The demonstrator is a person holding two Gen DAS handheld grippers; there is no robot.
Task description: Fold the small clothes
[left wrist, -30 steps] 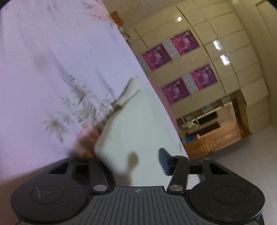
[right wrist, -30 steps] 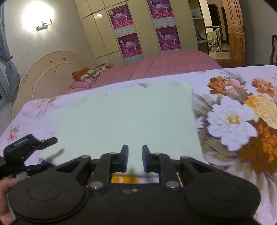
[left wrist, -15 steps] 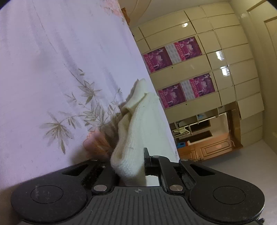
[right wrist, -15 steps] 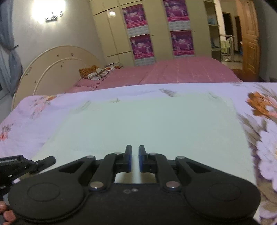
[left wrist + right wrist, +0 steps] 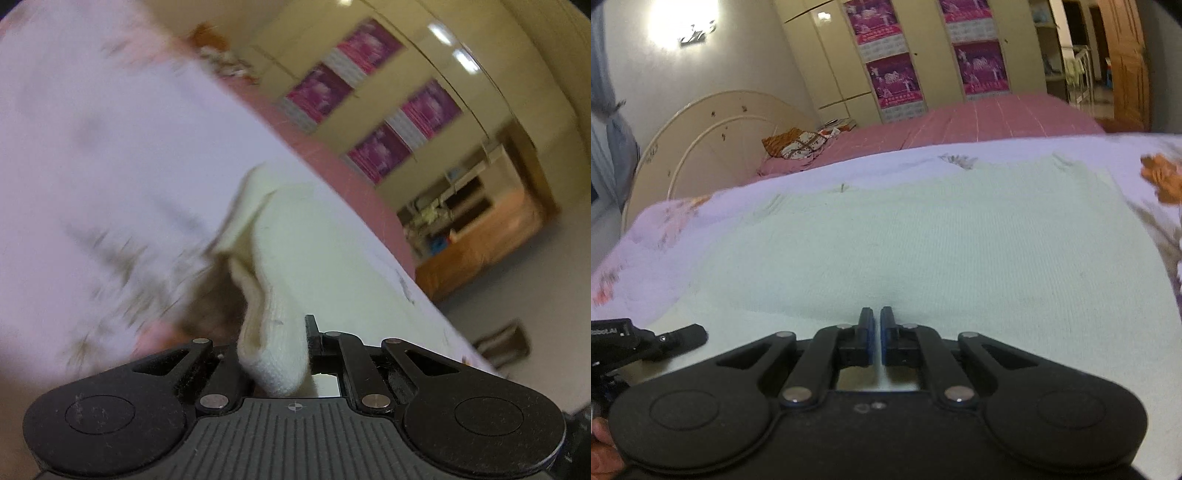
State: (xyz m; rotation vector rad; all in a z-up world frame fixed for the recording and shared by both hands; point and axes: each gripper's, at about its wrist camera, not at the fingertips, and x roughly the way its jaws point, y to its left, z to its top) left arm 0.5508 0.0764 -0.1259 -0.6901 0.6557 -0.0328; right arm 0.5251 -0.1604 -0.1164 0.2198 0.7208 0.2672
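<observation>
A pale cream knit garment (image 5: 923, 236) lies spread flat on a lilac floral bedsheet (image 5: 701, 221). My left gripper (image 5: 275, 339) is shut on a bunched corner of the garment (image 5: 273, 343), lifted off the sheet, with the rest of the fabric trailing away from the jaws. My right gripper (image 5: 876, 325) has its blue-padded jaws shut at the garment's near edge; the fabric puckers slightly at the tips. The left gripper also shows at the left edge of the right wrist view (image 5: 665, 339).
The floral bedsheet (image 5: 92, 155) covers the bed; a pink bed (image 5: 960, 122) with a patterned pillow (image 5: 794, 142) lies behind. A rounded headboard (image 5: 713, 129) stands at the left, wardrobes with purple posters (image 5: 894, 81) at the back, a wooden door (image 5: 1126, 62) at the right.
The left gripper closed on the garment's corner and has lifted it, tilting. The right gripper's jaws narrowed from a small gap to shut at the garment's near edge.
</observation>
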